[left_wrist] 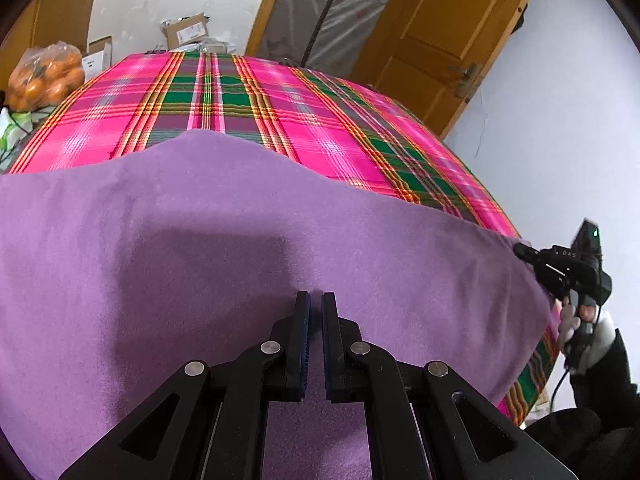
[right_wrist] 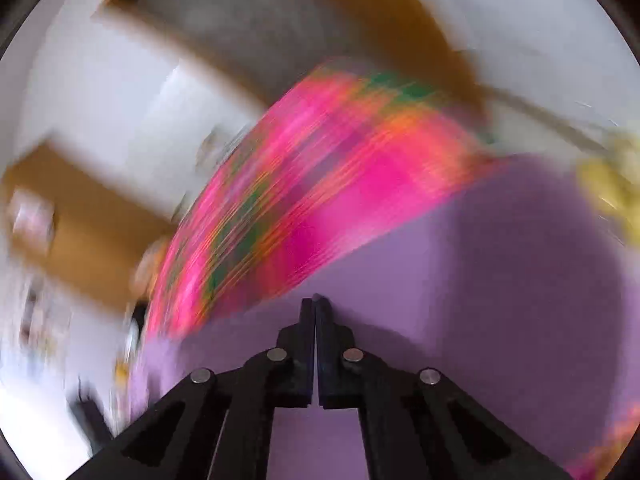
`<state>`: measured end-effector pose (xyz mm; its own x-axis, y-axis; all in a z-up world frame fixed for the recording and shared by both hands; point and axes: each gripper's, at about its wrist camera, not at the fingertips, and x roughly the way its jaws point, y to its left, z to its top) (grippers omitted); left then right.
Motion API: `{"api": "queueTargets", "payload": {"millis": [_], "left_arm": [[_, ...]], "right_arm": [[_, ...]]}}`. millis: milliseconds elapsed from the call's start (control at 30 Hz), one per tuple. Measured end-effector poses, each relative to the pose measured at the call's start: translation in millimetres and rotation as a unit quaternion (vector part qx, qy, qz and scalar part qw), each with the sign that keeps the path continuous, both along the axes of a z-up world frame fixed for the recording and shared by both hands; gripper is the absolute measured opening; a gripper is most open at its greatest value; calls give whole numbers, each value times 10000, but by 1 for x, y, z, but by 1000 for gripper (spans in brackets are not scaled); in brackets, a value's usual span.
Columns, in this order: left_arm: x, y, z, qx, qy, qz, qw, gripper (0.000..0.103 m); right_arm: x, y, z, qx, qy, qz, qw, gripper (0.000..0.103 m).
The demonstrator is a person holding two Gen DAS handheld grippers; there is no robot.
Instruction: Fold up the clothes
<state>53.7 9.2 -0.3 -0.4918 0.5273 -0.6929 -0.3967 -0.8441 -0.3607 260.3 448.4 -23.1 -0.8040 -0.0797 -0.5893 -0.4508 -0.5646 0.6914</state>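
2 grippers on 1 purple cloth (left_wrist: 224, 216), spread over table w/ pink-green plaid cover (left_wrist: 248, 116).

Left gripper (left_wrist: 316, 300): low centre of left wrist view, pointing down at cloth. Jaws nearly closed, only thin slit between pads. Purple fabric seen thru slit and right under tips; looks like a pinch on a fold of cloth, but can't say for sure. Dark shadow of gripper on cloth just left of tips.

Right gripper (left_wrist: 524, 249): at cloth's right edge in left wrist view, near table's right side. Tip touching cloth edge, fabric pulled to a point there. Gloved hand (left_wrist: 580, 320) on handle, dark sleeve below. Green light on top of unit. In right wrist view, same gripper (right_wrist: 316, 300): jaws fully closed, pads together, no gap. Small bit of purple at very tip, so clamped on cloth edge. Rest of that view heavily blurred; only purple cloth (right_wrist: 480, 280) below/right and plaid cover (right_wrist: 304, 200) as pink streaks readable.

Cloth: covers near half of table, far edge wavy w/ 1 hump at centre, plaid cover bare beyond it. Right part hangs over table edge.

Bkgd, left wrist view: bag of oranges (left_wrist: 44, 76) at table's far-left corner, cardboard boxes (left_wrist: 186, 32) behind far edge, brown door (left_wrist: 452, 28) upper right, pale wall at right.
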Motion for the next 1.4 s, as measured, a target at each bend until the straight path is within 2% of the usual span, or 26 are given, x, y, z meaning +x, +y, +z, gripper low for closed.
{"api": "queueTargets", "payload": {"millis": [67,100,167,267,333,400,533,667,800,1000,1200,1400], "left_arm": [[1,1,0,-13,32,21,10000,5],[1,2,0,-23,54,28,10000,5],[2,3,0,-35,74,44,10000,5],[7,2,1,-56,86,64,9999,5],[11,-2,0,-56,107,69,9999,5],[18,-10,-1,-9,122,100,9999,5],[26,-31,-1,66,142,251,9996,5],[22,-72,-2,84,123,939,9955,5],[21,-108,-2,138,76,1534,9880,6],[18,-139,6,-154,128,1975,9801,6],[-21,-146,22,-524,342,2295,9713,6],[-61,-146,17,-933,242,2451,9647,6]], "right_arm": [[9,4,3,111,-38,-172,9998,1],[6,-3,5,156,-24,-75,9998,9],[-8,-28,10,226,74,390,9990,12],[-36,-75,17,490,158,1216,9912,12],[-51,-99,13,621,57,1688,9837,12],[-49,-102,4,532,-48,1833,9816,4],[-51,-98,3,223,-145,1805,9832,3],[-63,-124,17,807,-14,2074,9749,4],[-84,-149,9,999,-183,2478,9635,5],[-101,-162,19,1194,-191,2813,9520,11],[-119,-191,27,1272,-66,3227,9379,11],[-136,-196,25,1281,-198,3242,9371,11]]}}
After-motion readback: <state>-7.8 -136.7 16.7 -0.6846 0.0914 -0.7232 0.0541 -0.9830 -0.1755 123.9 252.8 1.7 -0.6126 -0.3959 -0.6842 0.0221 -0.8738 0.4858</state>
